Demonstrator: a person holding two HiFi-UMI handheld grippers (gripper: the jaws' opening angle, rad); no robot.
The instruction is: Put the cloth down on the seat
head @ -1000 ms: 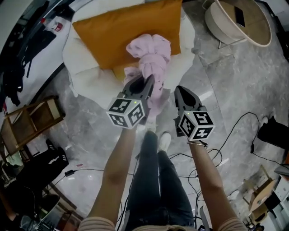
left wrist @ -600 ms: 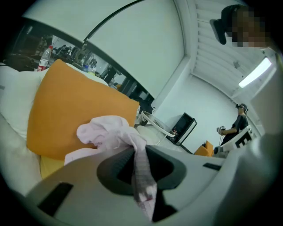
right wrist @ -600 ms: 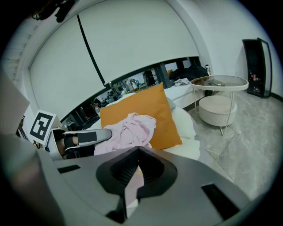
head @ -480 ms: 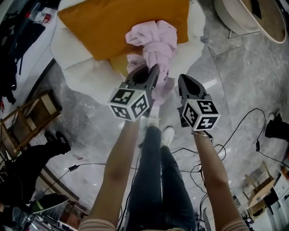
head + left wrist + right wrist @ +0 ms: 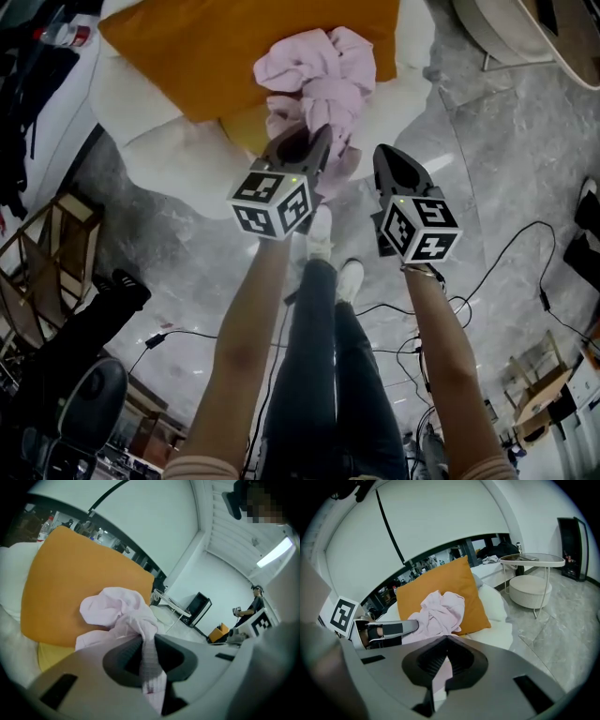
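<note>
A: As the left gripper is viewed, what is held?
B: The cloth is pinched between its jaws, bunched just ahead, by the cushion. The right gripper is seen closed, empty.

You, in dark trousers, white shoes, tan sleeves; grey left gripper & right gripper w/ b&w marker cubes.

This looks like a lounge: a white seat with an orange cushion, a round side table and a marble floor. Loose cables on the floor suggest it may be a studio set rather than a home.
</note>
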